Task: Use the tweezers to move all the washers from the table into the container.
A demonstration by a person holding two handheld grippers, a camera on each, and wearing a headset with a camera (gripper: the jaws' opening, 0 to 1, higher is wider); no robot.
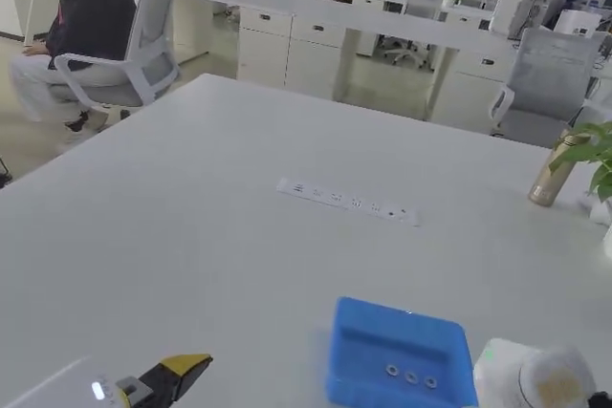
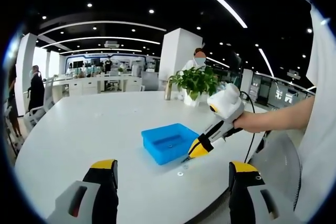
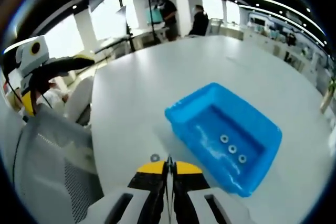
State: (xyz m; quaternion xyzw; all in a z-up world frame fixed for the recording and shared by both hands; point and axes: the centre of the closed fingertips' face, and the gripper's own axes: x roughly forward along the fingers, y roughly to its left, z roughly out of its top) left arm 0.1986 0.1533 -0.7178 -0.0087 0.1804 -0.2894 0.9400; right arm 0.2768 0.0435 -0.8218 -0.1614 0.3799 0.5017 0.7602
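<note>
We note the right gripper (image 3: 168,165) fingers pinched on the tweezers (image 2: 185,158) near one washer (image 3: 155,157) on the tabletop (image 3: 136,103) beside the container (image 3: 191,135), left gripper (image 2: 174,165) fingers apart; a skewed pinch could flick it away.

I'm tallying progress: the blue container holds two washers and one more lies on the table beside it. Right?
Not quite: the blue container holds three washers, not two, as the right gripper view shows. One more washer does lie on the table beside it.
</note>
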